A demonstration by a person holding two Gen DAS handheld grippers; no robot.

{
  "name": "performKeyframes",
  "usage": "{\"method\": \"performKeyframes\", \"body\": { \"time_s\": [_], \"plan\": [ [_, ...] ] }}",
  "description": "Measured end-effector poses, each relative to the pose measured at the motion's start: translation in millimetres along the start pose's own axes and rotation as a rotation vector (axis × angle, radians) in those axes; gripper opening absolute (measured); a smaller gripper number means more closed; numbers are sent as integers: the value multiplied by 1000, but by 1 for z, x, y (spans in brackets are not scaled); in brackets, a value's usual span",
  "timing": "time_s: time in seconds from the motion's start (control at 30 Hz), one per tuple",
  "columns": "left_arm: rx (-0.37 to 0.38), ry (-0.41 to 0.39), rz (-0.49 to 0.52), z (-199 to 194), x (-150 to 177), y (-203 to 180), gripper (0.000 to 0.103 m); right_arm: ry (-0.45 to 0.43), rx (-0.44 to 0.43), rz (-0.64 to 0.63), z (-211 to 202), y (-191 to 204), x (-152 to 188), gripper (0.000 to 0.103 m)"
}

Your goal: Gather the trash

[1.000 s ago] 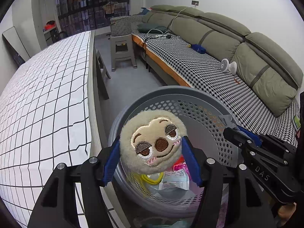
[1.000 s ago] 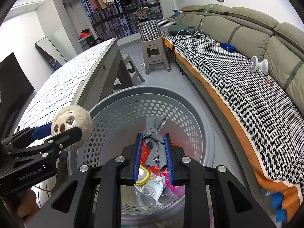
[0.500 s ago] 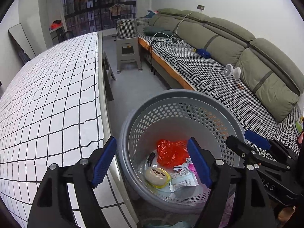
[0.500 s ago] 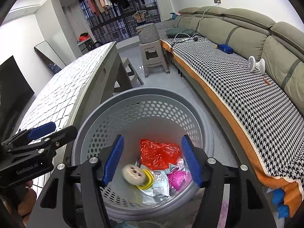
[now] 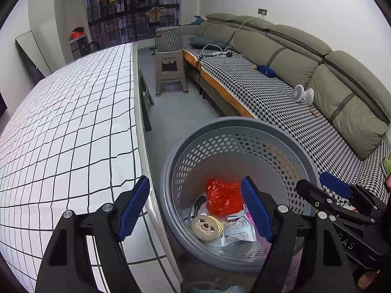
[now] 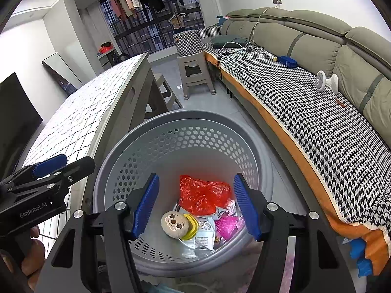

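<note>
A grey perforated basket (image 5: 239, 124) (image 6: 185, 117) stands on the floor between the table and the sofa. In it lie a round plush sloth face (image 5: 204, 227) (image 6: 175, 224), a red plastic bag (image 5: 223, 196) (image 6: 202, 194), a yellow ring (image 6: 190, 227), a white wrapper (image 6: 205, 234) and a pink wrapper (image 6: 227, 227). My left gripper (image 5: 195, 207) is open and empty above the basket's left rim. My right gripper (image 6: 195, 205) is open and empty above the basket. Each gripper shows in the other's view, the right (image 5: 327, 190) and the left (image 6: 63, 162).
A table with a white grid-pattern cloth (image 5: 61, 134) (image 6: 80, 112) runs along the left, its edge touching the basket. A sofa with a houndstooth cover (image 5: 281, 97) (image 6: 305, 112) is on the right. A grey stool (image 5: 171, 70) (image 6: 195, 73) stands farther back on the floor.
Both grippers opened. The plush sloth face dropped from my left gripper and a grey cloth from my right gripper into the basket. Both grippers have drawn back slightly.
</note>
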State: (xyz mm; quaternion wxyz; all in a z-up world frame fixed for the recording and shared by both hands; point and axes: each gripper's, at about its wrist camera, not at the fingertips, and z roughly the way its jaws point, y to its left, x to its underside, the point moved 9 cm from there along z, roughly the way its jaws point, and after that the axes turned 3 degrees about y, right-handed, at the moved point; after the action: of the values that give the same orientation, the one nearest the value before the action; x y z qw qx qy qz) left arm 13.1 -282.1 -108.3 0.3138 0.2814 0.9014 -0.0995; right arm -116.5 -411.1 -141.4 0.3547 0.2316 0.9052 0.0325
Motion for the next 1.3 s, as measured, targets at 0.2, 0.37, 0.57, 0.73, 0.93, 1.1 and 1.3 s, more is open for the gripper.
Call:
{"method": "performKeyframes", "body": {
  "time_s": [0.2, 0.37, 0.57, 0.73, 0.93, 1.1, 1.3],
  "plan": [
    [-9, -13, 1, -5, -1, -1, 81, -8, 7, 1, -4, 0, 2, 61],
    [-17, -15, 2, -7, 0, 1, 81, -15, 11, 3, -7, -1, 2, 63],
    [-42, -19, -6, -10, 1, 3, 90, -37, 30, 7, -13, -3, 4, 71],
    [-60, -20, -11, -10, 1, 6, 94, -37, 37, 5, -15, -2, 4, 71],
    [-87, -21, -14, -10, 1, 10, 94, -36, 50, 0, -15, 3, 5, 71],
    [-100, -23, -26, -11, 1, 14, 94, -33, 54, -4, -14, 7, 6, 71],
    [-120, -25, -28, -12, 1, 16, 95, -34, 62, -4, -15, 9, 5, 72]
  ]
}}
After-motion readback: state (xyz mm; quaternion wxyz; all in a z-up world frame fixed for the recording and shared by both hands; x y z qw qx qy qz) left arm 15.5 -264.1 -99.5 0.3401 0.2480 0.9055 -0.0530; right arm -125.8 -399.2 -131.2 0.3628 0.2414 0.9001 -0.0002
